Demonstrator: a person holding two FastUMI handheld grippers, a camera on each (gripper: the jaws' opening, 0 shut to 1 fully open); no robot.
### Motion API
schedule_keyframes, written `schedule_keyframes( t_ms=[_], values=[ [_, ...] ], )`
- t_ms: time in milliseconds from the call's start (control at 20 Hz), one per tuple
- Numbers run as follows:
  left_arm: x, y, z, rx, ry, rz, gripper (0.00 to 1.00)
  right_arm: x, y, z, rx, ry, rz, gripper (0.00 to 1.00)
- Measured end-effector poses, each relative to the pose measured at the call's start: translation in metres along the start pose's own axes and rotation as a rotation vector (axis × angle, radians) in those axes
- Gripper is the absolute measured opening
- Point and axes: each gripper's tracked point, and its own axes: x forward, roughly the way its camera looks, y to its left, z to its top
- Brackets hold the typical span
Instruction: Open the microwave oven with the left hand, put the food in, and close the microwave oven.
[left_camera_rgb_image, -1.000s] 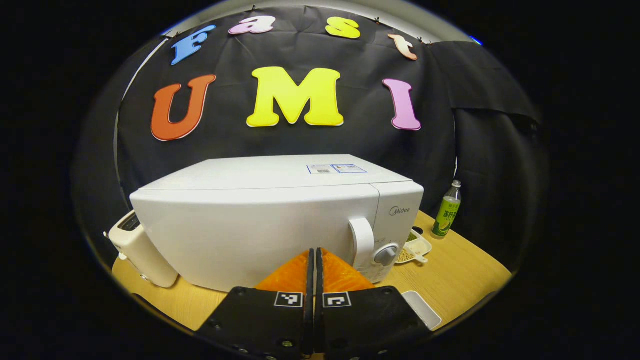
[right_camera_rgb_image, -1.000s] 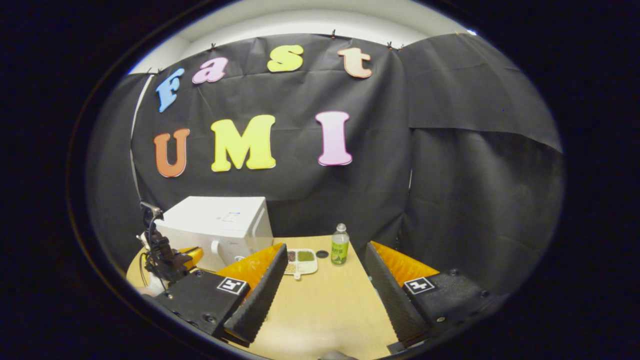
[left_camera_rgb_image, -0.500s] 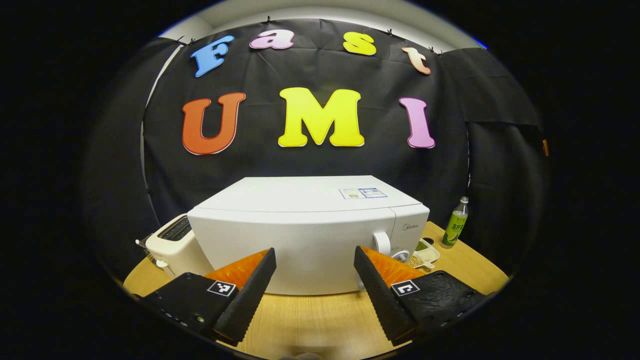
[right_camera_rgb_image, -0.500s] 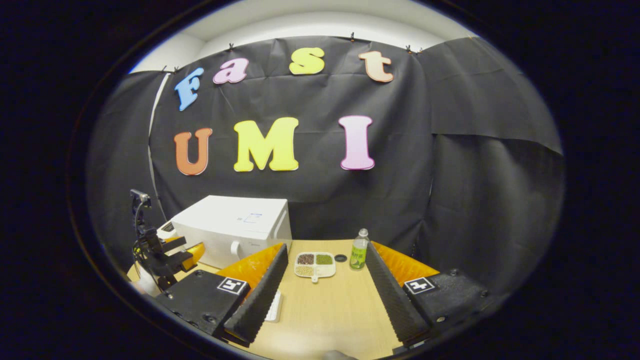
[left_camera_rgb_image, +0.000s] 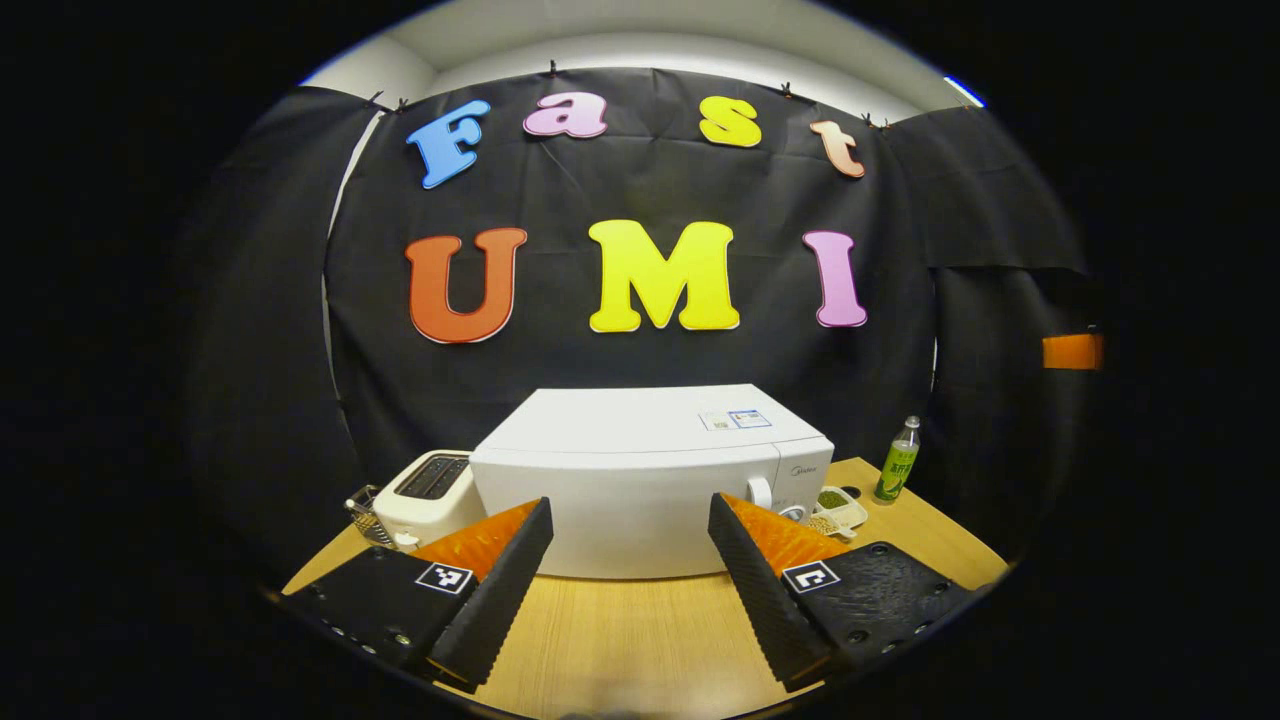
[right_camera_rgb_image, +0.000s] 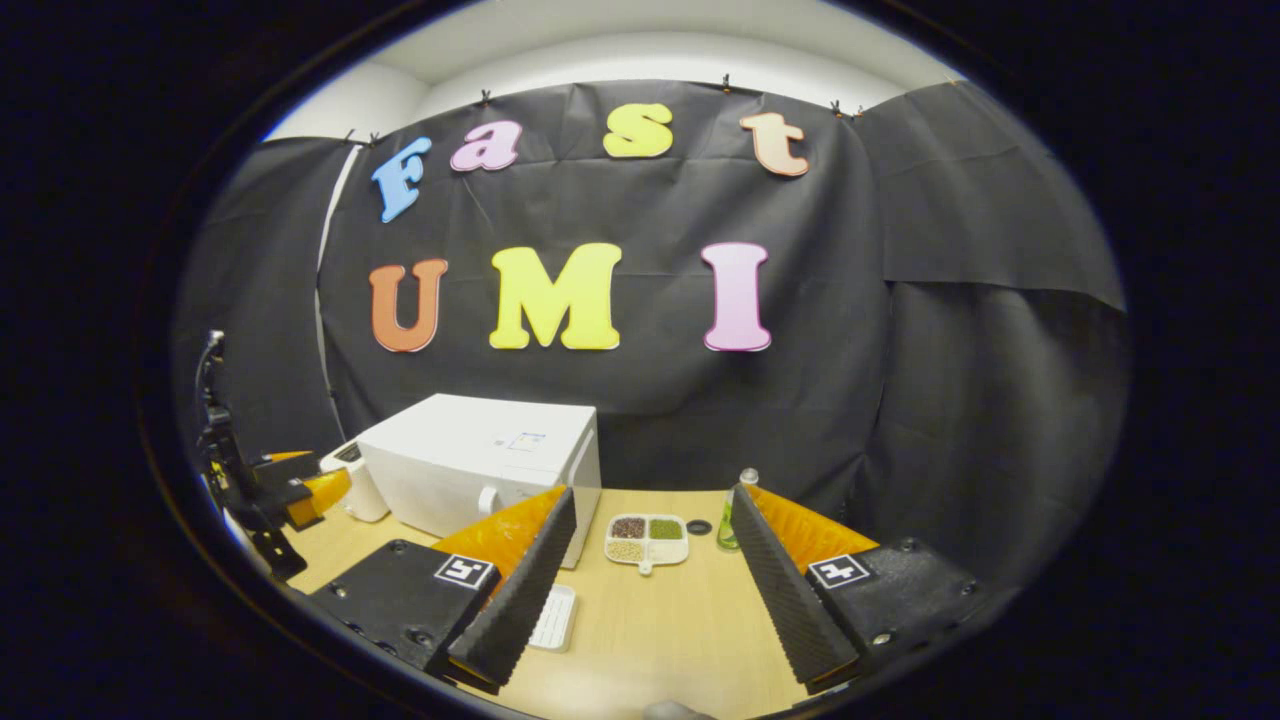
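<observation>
Left gripper view, near to far: left gripper (left_camera_rgb_image: 630, 560) with fingers (left_camera_rgb_image: 500, 590) spread wide and holding nothing, above the wooden counter (left_camera_rgb_image: 640, 650); beyond, white microwave oven (left_camera_rgb_image: 640, 480) with door closed and handle (left_camera_rgb_image: 762, 492) near its right edge; toaster (left_camera_rgb_image: 425, 495) just beside it on the left; divided food tray (left_camera_rgb_image: 838, 508) near its right front corner; green bottle (left_camera_rgb_image: 897, 462) farther right, near the counter's back edge. Right gripper view, near to far: right gripper (right_camera_rgb_image: 645, 590) with fingers (right_camera_rgb_image: 520, 590) likewise wide apart and empty; small white dish (right_camera_rgb_image: 553, 618) on the counter (right_camera_rgb_image: 650, 640) just beside the near-left finger; food tray (right_camera_rgb_image: 646, 540) between the fingers farther off, outside the oven; bottle (right_camera_rgb_image: 738, 510) partly hidden by the right-hand finger; microwave oven (right_camera_rgb_image: 480, 465) at left; left gripper (right_camera_rgb_image: 300, 490) at far left, apart from the oven.
</observation>
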Motion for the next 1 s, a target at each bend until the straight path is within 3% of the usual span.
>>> schedule_keyframes(
  t_ms=[500,650,700,950,1000],
  values=[
    [-0.078,0.04,0.032,0.007,-0.051,0.056,0.96,-0.01,0.01,-0.008,0.024,-0.014,-0.015,0.92],
    [-0.085,0.046,0.036,0.012,-0.063,0.062,0.96,-0.015,0.017,-0.006,0.027,-0.022,-0.012,0.92],
    [-0.088,0.047,0.037,0.011,-0.065,0.062,0.96,-0.016,0.019,-0.006,0.024,-0.025,-0.012,0.99],
    [-0.092,0.046,0.039,0.011,-0.077,0.061,0.96,-0.019,0.026,0.004,0.01,-0.051,-0.014,0.99],
    [-0.092,0.044,0.041,0.01,-0.08,0.057,0.96,-0.019,0.027,0.003,0.009,-0.05,-0.017,0.92]
  ],
)
